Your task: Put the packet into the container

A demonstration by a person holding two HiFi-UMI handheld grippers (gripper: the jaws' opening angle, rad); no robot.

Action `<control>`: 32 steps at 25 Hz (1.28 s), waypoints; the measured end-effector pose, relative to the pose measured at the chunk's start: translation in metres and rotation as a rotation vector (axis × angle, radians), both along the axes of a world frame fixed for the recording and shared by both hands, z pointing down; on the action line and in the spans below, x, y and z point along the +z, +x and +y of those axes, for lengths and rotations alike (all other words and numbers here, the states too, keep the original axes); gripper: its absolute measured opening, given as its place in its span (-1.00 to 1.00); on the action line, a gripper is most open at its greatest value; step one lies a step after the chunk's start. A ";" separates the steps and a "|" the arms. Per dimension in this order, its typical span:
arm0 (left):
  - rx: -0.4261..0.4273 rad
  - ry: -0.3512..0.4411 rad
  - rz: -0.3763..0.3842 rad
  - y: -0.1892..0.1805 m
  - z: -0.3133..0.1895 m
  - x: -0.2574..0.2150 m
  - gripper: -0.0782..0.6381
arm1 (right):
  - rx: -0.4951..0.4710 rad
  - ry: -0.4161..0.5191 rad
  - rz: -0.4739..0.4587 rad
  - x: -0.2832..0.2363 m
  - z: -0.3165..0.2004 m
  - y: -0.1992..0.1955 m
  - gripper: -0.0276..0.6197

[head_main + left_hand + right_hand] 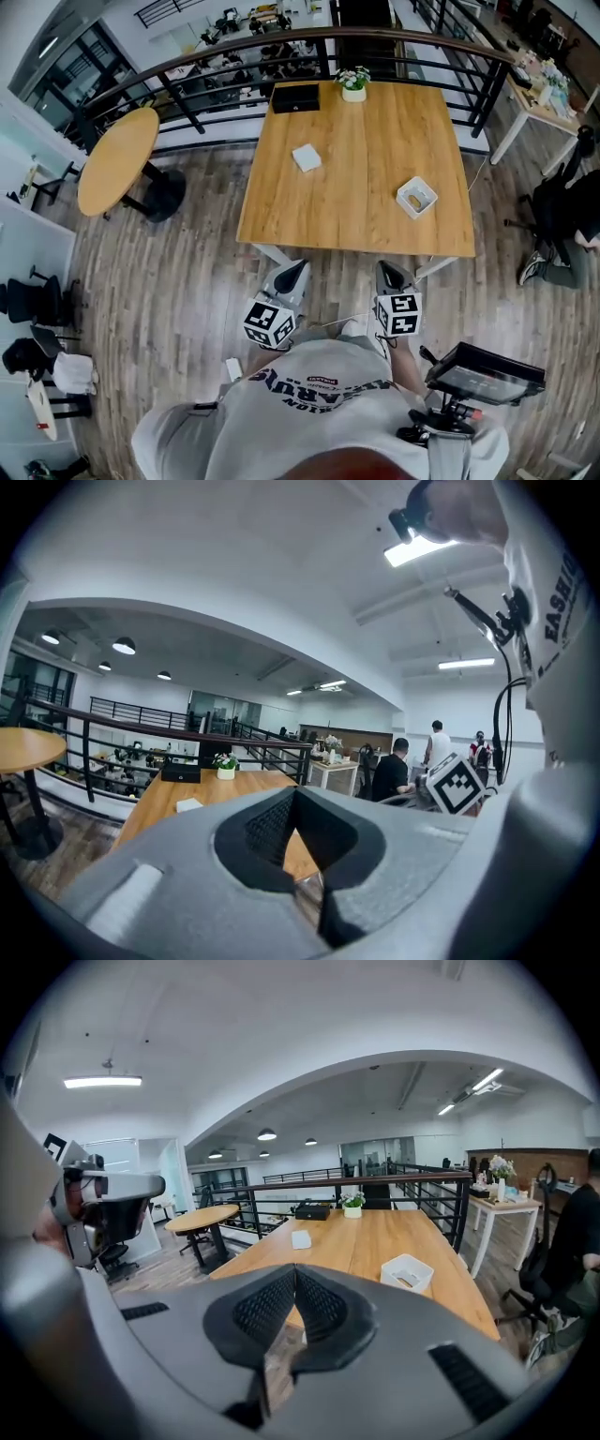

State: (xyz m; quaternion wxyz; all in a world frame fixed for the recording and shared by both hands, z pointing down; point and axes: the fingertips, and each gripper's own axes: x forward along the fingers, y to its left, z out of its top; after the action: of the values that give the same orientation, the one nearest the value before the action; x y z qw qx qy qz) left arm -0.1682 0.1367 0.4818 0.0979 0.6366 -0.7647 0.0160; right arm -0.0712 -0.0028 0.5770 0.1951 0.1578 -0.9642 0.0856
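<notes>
A white packet point(307, 157) lies flat on the wooden table point(366, 197), left of its middle. It is also in the right gripper view, packet point(301, 1238), and the left gripper view, packet point(188, 804). A small white square container point(416, 197) sits near the table's right front corner, container point(407, 1272); something small lies inside. My left gripper point(293, 273) and right gripper point(392, 272) hover short of the table's front edge, apart from both things. Both are shut with nothing between the jaws: left gripper point(292, 808), right gripper point(293, 1285).
A black box point(295, 97) and a small potted plant point(353, 83) stand at the table's far edge, by a black railing point(394, 47). A round wooden table point(117, 159) stands to the left. A camera rig point(473, 380) hangs at my right side. People are seated and standing to the right point(389, 772).
</notes>
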 end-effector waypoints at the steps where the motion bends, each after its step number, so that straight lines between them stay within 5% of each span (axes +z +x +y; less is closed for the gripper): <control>1: 0.004 -0.004 -0.030 0.004 -0.003 -0.003 -0.78 | 0.007 0.011 -0.013 -0.003 -0.006 -0.003 -0.89; 4: 0.006 -0.028 -0.098 0.013 -0.004 -0.001 -0.78 | 0.012 0.025 -0.041 -0.008 -0.016 -0.011 -0.89; 11: -0.060 -0.106 -0.052 -0.010 -0.010 0.037 -0.78 | 0.050 0.016 -0.025 0.003 -0.031 0.003 -0.89; 17: -0.058 -0.111 -0.145 -0.037 -0.055 0.034 -0.78 | 0.128 -0.009 0.039 0.026 -0.061 0.024 -0.89; 25: -0.005 -0.095 -0.117 -0.050 -0.108 0.047 -0.78 | 0.167 -0.003 0.086 0.034 -0.098 0.025 -0.89; 32: -0.031 -0.112 -0.037 -0.090 -0.135 0.069 -0.78 | 0.097 0.002 0.137 0.038 -0.120 -0.020 -0.89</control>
State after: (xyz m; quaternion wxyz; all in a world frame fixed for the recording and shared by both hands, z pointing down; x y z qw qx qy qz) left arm -0.2582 0.0017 0.5504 0.1194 0.6178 -0.7741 0.0693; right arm -0.0914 -0.1227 0.6148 0.2560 0.2100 -0.9399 0.0832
